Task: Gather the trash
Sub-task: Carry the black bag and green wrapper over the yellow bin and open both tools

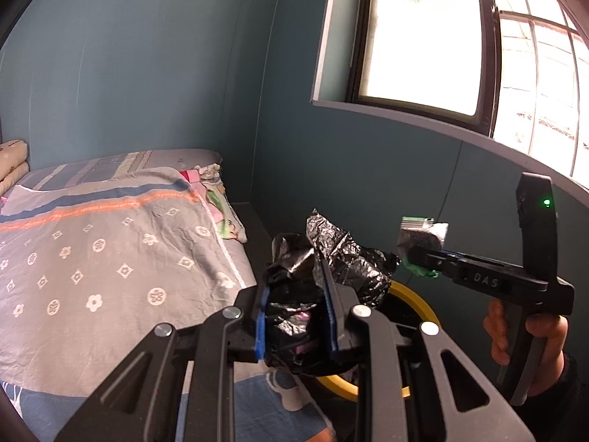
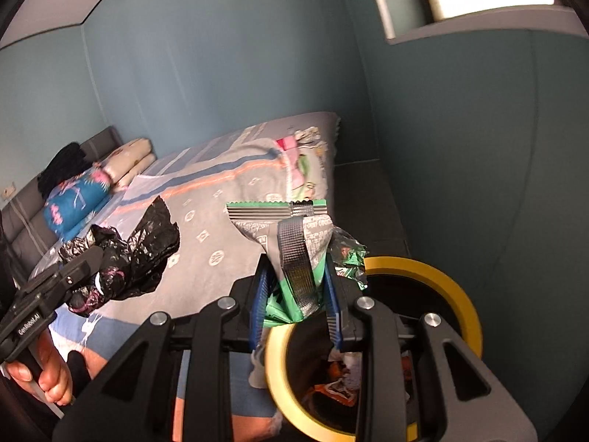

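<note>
My left gripper (image 1: 294, 316) is shut on a crumpled black plastic bag (image 1: 342, 261) and holds it in the air beside the bed; it also shows in the right wrist view (image 2: 129, 258). My right gripper (image 2: 296, 294) is shut on a green and silver snack wrapper (image 2: 291, 235) and holds it above the near rim of a yellow-rimmed trash bin (image 2: 456, 294). In the left wrist view the wrapper (image 1: 423, 232) hangs above the bin (image 1: 412, 294), just right of the black bag. Orange wrappers (image 2: 331, 390) lie inside the bin.
A bed with a grey flower-patterned blanket (image 1: 92, 258) fills the left. Pillows and a blue bundle (image 2: 73, 199) lie at its head. Teal walls and a window (image 1: 423, 37) stand behind the bin. Dark floor (image 2: 368, 191) runs between bed and wall.
</note>
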Action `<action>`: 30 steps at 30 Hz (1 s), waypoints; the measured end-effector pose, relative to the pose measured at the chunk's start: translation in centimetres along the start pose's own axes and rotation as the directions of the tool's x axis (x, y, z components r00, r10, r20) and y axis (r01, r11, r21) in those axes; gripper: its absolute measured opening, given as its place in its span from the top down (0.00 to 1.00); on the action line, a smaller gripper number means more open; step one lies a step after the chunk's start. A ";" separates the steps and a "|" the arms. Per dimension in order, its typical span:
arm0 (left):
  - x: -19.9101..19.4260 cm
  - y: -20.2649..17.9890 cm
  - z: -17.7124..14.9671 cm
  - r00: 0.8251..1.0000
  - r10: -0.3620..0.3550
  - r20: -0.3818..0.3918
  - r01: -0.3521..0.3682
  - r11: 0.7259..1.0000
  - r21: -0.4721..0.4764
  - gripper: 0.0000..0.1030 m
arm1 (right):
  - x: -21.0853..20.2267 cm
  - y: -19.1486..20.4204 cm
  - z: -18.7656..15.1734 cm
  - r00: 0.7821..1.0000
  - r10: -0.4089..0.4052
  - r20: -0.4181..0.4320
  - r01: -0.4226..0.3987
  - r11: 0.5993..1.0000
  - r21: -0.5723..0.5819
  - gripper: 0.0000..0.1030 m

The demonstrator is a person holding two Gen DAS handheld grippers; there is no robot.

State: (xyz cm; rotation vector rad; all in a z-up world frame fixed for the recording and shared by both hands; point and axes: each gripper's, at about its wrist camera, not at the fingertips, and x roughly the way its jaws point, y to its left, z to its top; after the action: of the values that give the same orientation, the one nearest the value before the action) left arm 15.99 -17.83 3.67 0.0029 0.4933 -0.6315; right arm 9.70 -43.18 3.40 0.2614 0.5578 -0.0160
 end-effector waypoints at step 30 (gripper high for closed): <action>16.1 -3.9 -3.5 0.973 -0.072 -0.221 0.062 0.997 -0.052 0.78 | 6.3 -7.8 -1.9 0.987 -0.105 -0.121 0.125 0.978 0.169 0.71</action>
State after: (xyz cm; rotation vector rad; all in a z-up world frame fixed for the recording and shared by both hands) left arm 23.51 -29.58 -5.97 0.0149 0.7274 -0.6896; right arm 13.43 -49.88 -3.35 0.4038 0.6839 -0.1650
